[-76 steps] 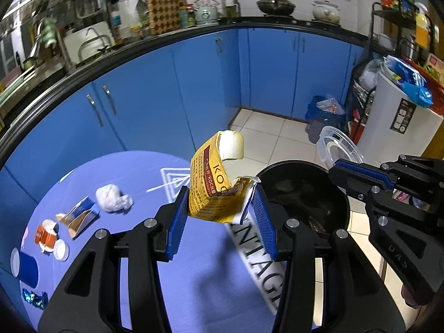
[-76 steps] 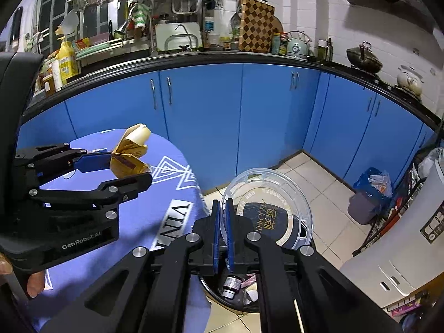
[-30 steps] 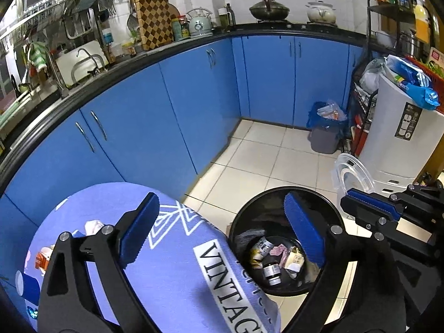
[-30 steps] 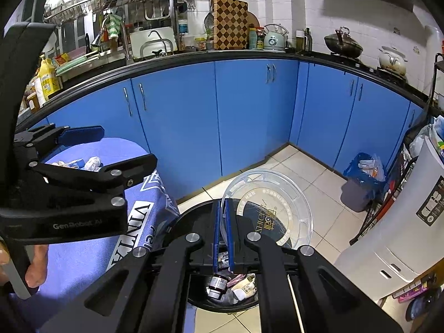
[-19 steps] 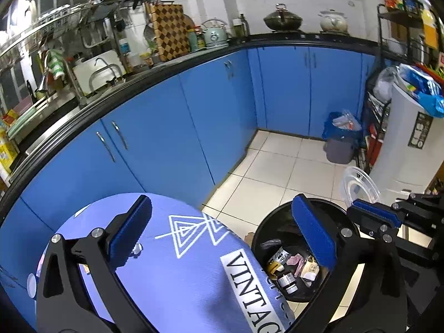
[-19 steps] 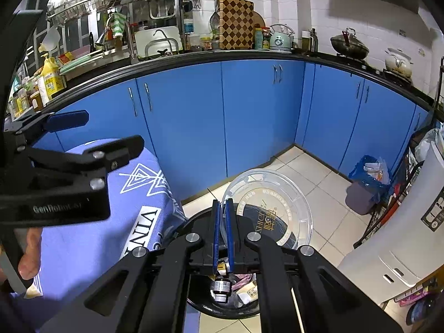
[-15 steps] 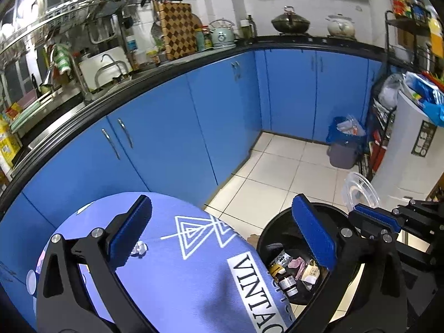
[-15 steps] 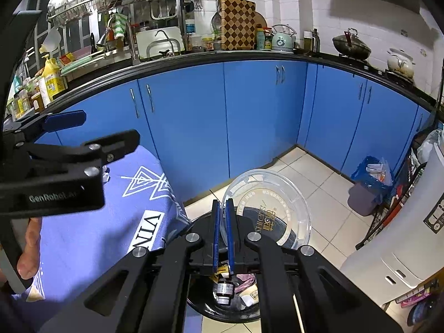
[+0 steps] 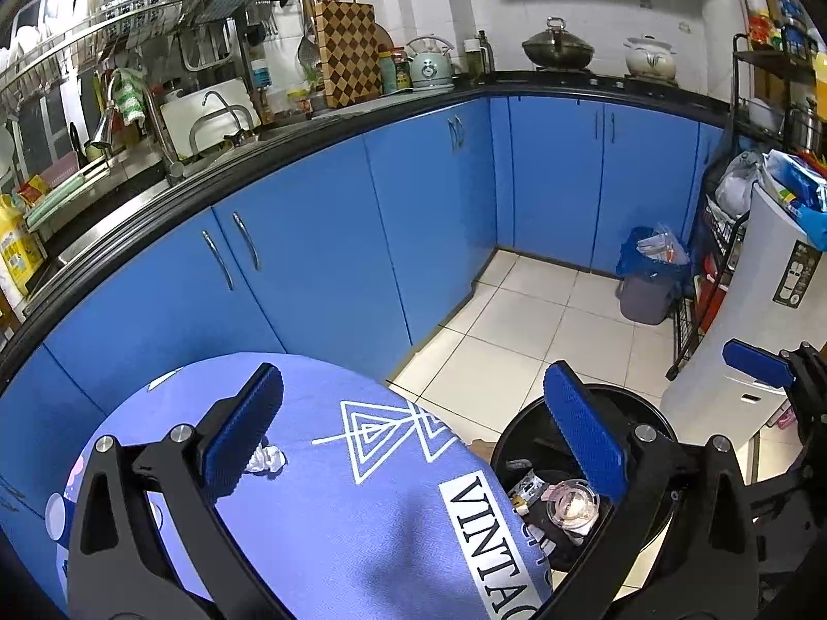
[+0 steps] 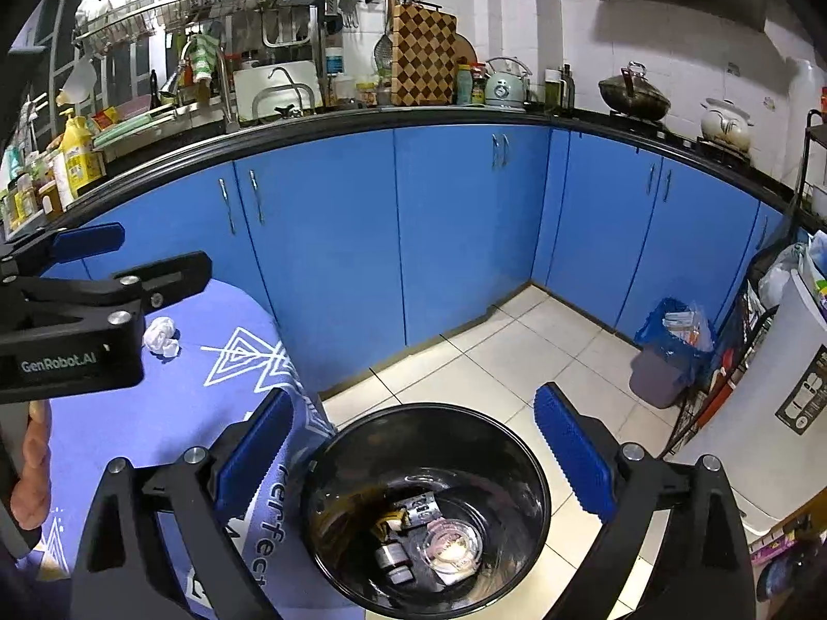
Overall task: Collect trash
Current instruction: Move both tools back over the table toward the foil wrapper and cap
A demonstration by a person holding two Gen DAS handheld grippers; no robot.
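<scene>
Black round plastic bin (image 10: pixel 331 470): we see clear lid inside.
Right tongs (image 10: pixel 413 452): opening, nothing between.
Left tongs (image 9: pixel 413 434): released, empty.
Risk: we judge crumpled white tissue (image 9: pixel 266 461) may slip, being soft.

Glossy black plastic bin (image 10: pixel 517 444) — matt printed cloth (image 9: pixel 331 532) — crumpled paper (image 9: pixel 266 461).

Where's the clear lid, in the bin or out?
In. The clear lid lies at the bottom of the black bin among other trash; both tongs are empty.
</scene>
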